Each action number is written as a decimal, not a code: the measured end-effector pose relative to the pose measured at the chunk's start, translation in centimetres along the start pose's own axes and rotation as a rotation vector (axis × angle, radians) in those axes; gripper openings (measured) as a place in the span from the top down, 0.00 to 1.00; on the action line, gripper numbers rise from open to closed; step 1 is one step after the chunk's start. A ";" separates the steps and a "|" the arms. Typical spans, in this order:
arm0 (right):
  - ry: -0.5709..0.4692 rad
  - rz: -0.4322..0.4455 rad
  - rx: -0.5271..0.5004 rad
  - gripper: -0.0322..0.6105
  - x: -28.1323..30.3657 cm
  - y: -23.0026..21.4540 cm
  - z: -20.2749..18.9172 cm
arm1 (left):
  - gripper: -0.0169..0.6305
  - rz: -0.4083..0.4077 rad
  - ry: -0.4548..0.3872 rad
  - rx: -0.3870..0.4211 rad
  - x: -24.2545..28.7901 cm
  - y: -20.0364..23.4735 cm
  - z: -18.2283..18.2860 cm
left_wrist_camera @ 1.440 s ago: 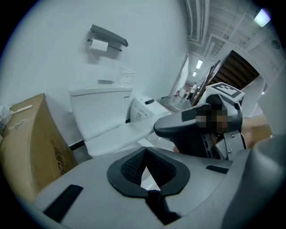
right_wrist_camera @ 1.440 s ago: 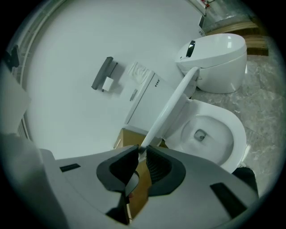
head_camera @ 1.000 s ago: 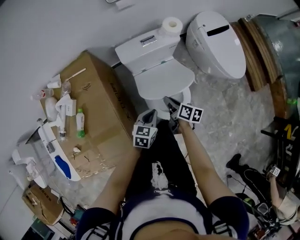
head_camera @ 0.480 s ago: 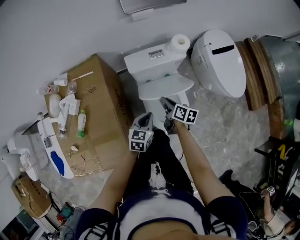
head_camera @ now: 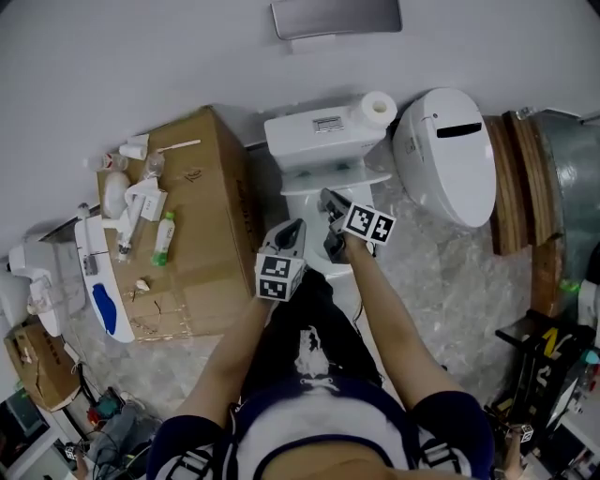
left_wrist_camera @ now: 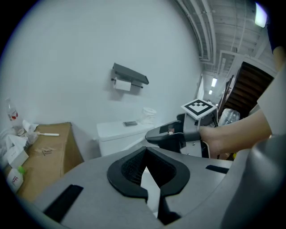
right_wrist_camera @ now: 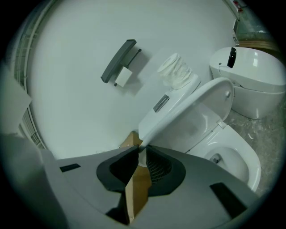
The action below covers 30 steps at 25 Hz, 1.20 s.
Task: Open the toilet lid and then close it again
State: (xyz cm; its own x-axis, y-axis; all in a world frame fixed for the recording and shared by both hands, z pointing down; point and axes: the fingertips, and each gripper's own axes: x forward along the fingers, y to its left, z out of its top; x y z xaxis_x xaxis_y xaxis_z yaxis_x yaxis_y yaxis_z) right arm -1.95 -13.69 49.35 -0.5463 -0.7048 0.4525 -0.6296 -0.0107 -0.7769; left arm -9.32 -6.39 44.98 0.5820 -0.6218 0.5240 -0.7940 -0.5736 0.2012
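The white toilet stands against the wall. Its lid is tilted up at a slant over the open bowl, with the tank behind it. My right gripper is shut on the lid's front edge, which shows pinched between the pads. In the head view the right gripper is over the bowl's front, at the lid. My left gripper hangs just left of it, apart from the toilet. The left gripper is shut, nothing between its pads.
A cardboard box with bottles and small items stands left of the toilet. A second white toilet lies to the right, wooden boards beyond it. A paper roll sits on the tank, a grey holder on the wall above.
The lid has swung up from lying flat on the seat to a slant. Both grippers have risen and moved toward the tank, the right one keeping its hold on the lid's edge.
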 end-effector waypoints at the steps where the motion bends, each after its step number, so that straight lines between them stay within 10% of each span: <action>1: 0.003 0.006 0.000 0.89 0.3 0.1 0.3 | 0.96 0.004 -0.004 -0.004 0.0 0.0 0.2; 12: 0.002 0.024 0.000 0.89 3.8 1.1 3.9 | 0.97 0.074 -0.053 0.081 0.3 1.3 2.0; 30: -0.008 -0.006 0.017 0.89 7.8 1.5 7.8 | 0.97 0.110 -0.239 -0.031 0.3 4.8 8.5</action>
State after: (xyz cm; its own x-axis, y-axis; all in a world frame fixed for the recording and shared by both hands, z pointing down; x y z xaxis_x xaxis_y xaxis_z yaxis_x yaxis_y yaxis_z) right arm -2.84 -24.72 48.25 -0.5382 -0.7100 0.4541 -0.6232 -0.0274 -0.7815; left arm -11.43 -13.84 39.03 0.5142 -0.7899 0.3341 -0.8575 -0.4817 0.1809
